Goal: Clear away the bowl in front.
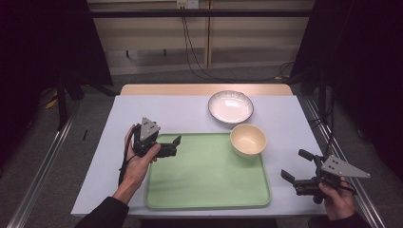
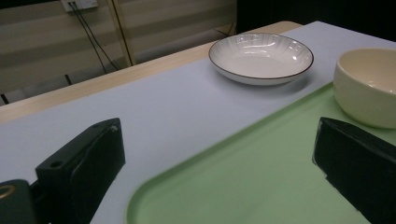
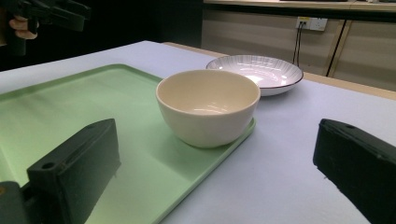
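A green tray [image 1: 204, 190] lies on the table in front of me. A cream bowl [image 1: 247, 139] stands upright in the tray's far right corner, seen closer as the bowl [image 3: 208, 106] and the bowl [image 2: 369, 86]. Beyond it on the table sits a white plate [image 1: 230, 106] with a dark rim, the plate [image 2: 260, 57]. My left gripper [image 1: 175, 145] hovers open over the tray's left edge, its jaws wide apart and holding nothing. My right gripper [image 1: 295, 166] stands open off the tray's right side, aimed toward the bowl, with nothing between its jaws.
The table [image 1: 142, 109] has a pale blue-grey top with a wooden strip along its far edge. Cables [image 1: 195, 52] hang down the wall behind. Dark curtains flank both sides. Metal rails [image 1: 43, 161] run along the floor beside the table.
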`<act>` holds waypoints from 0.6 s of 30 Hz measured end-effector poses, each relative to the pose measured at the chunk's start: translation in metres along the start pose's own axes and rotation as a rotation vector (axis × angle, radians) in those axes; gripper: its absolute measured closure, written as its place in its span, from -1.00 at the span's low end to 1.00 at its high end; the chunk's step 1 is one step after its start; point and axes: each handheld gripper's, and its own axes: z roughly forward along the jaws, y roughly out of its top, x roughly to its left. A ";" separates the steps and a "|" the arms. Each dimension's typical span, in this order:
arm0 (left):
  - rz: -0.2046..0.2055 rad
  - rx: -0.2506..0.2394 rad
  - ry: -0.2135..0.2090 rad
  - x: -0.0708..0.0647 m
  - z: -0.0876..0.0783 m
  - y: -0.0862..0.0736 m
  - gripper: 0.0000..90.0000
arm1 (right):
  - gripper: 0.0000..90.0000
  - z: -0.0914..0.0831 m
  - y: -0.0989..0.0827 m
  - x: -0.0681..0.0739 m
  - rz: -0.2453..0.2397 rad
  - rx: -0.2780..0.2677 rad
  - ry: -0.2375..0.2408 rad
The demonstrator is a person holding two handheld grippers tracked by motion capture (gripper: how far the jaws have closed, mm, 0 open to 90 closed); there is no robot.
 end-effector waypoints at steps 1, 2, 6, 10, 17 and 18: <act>-0.014 -0.005 -0.009 0.001 -0.003 -0.002 -0.96 | -1.00 0.000 0.000 0.000 0.004 -0.004 0.002; -0.022 -0.015 -0.004 0.002 -0.007 -0.005 -0.96 | -1.00 0.000 0.000 0.000 0.004 -0.001 -0.001; -0.048 -0.038 -0.006 0.003 -0.023 -0.014 -0.95 | -1.00 0.000 0.000 0.000 0.001 0.001 -0.003; -0.083 -0.059 -0.001 0.005 -0.039 -0.026 -0.96 | -1.00 0.001 0.000 0.000 0.001 0.001 0.000; -0.112 -0.059 0.023 0.015 -0.062 -0.039 -0.96 | -1.00 0.001 0.000 0.001 0.002 0.004 -0.004; -0.119 -0.061 0.025 0.016 -0.065 -0.041 -0.96 | -1.00 0.001 0.000 0.001 0.005 0.007 -0.002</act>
